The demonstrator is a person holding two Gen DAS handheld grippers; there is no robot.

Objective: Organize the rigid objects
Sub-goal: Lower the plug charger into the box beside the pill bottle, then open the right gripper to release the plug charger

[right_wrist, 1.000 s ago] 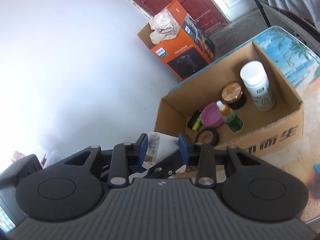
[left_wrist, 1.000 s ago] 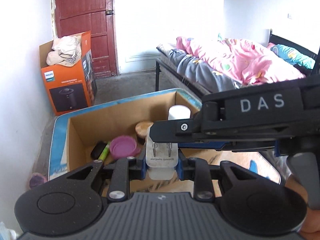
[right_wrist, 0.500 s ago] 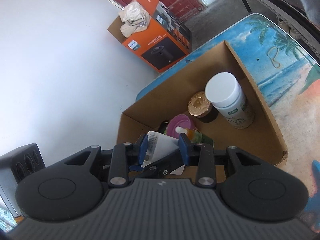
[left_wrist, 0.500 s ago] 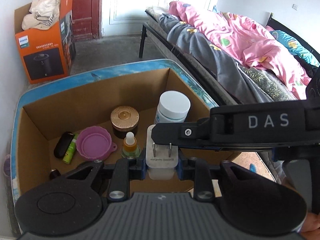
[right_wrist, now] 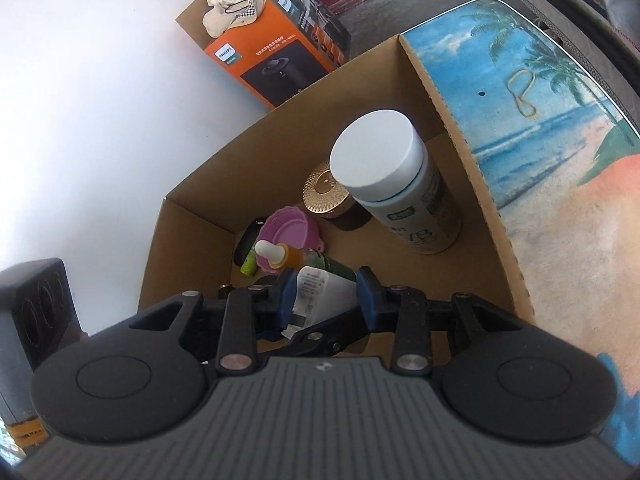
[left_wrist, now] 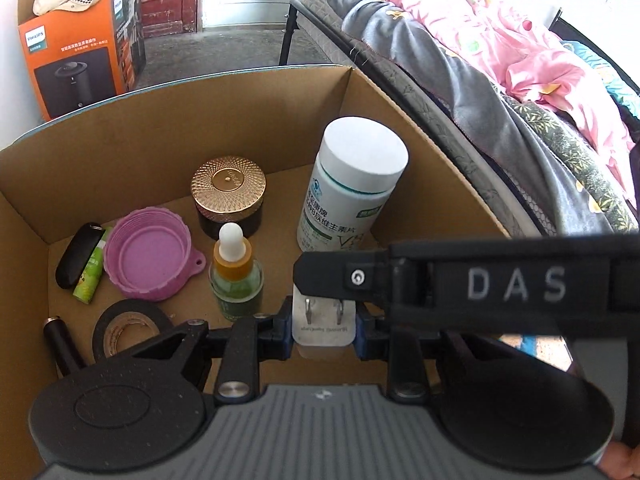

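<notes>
A tall white pill bottle [left_wrist: 352, 184], green dropper bottle [left_wrist: 236, 276] and pink plastic lid [left_wrist: 148, 254] crowd the open brown cardboard box [left_wrist: 420, 136]. Both grippers hover above it: the left gripper [left_wrist: 323, 326] and the right gripper [right_wrist: 326, 294] each clamp the same white plug adapter [left_wrist: 323, 320] (prongs up).

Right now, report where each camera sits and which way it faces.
Left wrist: on the left gripper, looking down into the cardboard box; its fingers clamp the charger, and the right gripper crosses in front.
Right wrist: on the right gripper, looking steeply down into the box, table at right; its pads flank the charger.
Shared: charger, white bottle, dropper bottle.
</notes>
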